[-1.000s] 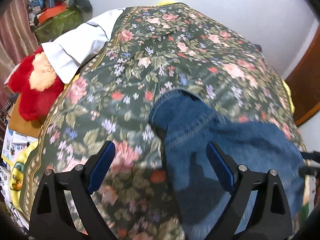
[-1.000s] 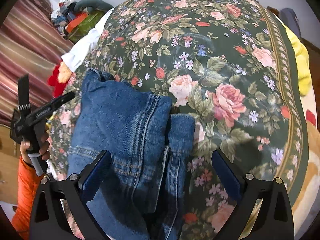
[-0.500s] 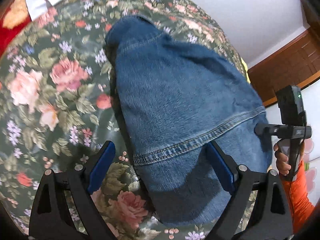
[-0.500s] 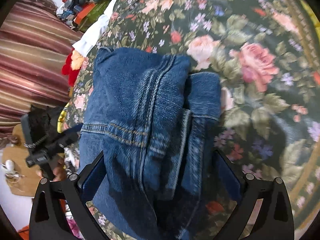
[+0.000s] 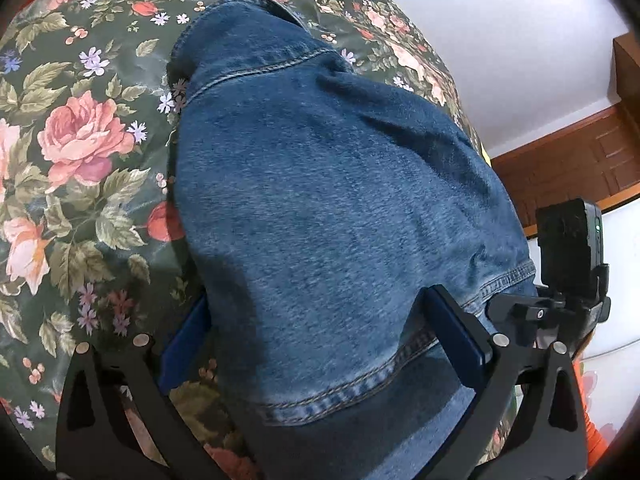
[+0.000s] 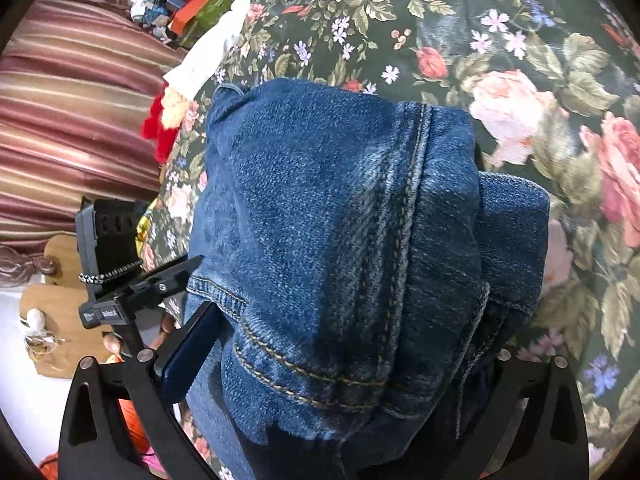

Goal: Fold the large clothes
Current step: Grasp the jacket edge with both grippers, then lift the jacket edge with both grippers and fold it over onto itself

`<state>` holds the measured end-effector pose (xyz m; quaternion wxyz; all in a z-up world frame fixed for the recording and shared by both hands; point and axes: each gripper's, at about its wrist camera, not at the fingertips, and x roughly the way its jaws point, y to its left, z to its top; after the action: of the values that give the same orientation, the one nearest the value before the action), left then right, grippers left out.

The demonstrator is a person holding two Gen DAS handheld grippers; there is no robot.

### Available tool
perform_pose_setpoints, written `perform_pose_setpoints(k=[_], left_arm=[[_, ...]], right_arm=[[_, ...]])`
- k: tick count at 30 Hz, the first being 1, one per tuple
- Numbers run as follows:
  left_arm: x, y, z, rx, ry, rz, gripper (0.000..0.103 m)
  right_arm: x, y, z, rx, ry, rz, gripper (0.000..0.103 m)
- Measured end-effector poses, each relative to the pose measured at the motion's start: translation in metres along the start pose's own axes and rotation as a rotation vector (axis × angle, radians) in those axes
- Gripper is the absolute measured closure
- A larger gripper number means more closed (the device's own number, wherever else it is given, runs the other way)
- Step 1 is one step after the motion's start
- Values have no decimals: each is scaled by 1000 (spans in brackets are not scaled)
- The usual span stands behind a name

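Faded blue denim jeans (image 5: 340,200), tan stitching. Dark green bedspread (image 5: 80,160), pink roses, tiny purple flowers. Maroon-striped curtain (image 6: 72,92). Fuzzy red plush toy (image 6: 160,128).

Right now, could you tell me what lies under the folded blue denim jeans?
The folded blue denim jeans rest on a dark green floral bedspread, which shows all around them. Whatever is directly beneath the denim is covered.
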<state>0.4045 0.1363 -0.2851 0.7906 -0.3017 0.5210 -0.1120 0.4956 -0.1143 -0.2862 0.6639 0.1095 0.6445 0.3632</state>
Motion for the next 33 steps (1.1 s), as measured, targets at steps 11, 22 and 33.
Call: perform_pose_setpoints(k=[11,22,33], left_arm=[[-37,-35,-9,169,-62,65,41],[-106,-78,-1,283,-163,54,55],[-115,-23,-22,187,-122,68,58]], right_arm=[[-17,26,-12,-78,-30,-46,43],[-75,101,-26,-214,-168,-115,58],[-47,126,-25,-209,-139,-91,60]])
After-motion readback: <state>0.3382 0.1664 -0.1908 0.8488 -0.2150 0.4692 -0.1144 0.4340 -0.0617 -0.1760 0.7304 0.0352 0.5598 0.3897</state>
